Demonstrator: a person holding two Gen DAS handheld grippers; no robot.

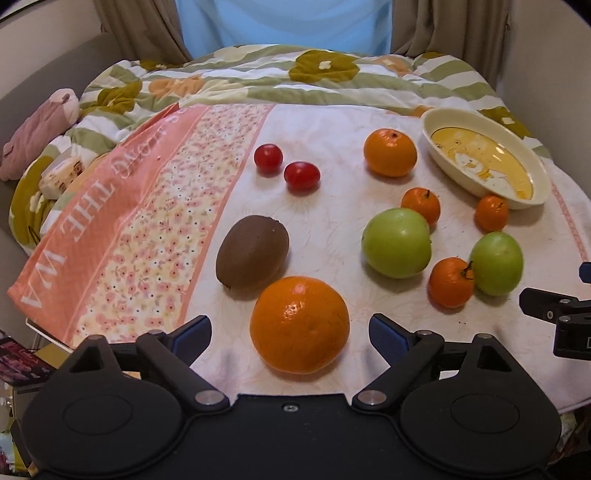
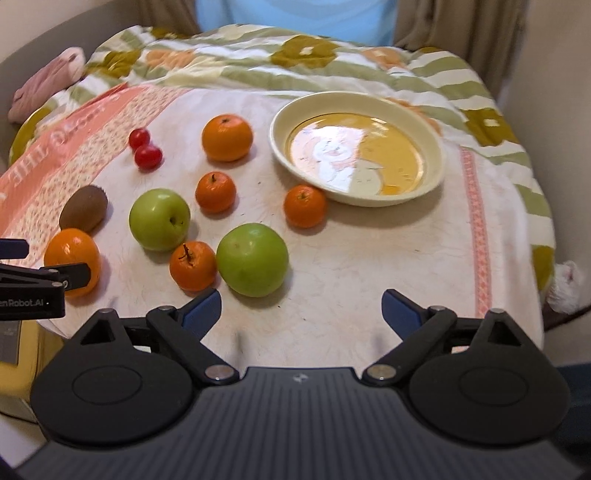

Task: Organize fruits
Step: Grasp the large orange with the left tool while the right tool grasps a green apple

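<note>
My left gripper point(image 1: 290, 328) is open and straddles a large orange point(image 1: 299, 325) near the table's front edge, with a gap on both sides of the fruit. A brown kiwi point(image 1: 253, 253) lies just beyond it. My right gripper point(image 2: 301, 306) is open over bare cloth. A green apple point(image 2: 252, 259) and a small tangerine point(image 2: 192, 266) lie just past its left finger. Farther off are a second green apple point(image 2: 159, 219), two more tangerines point(image 2: 215, 192), another orange point(image 2: 227, 137) and two cherry tomatoes point(image 2: 147, 157). A cream bowl point(image 2: 439, 162) with nothing in it stands at the back right.
A white and pink tablecloth point(image 2: 369, 258) covers the round table, and a flowered quilt point(image 2: 332, 62) is bunched behind it. A person in a light blue top point(image 1: 284, 26) sits at the far side. A pink cloth point(image 1: 37, 136) lies at the left.
</note>
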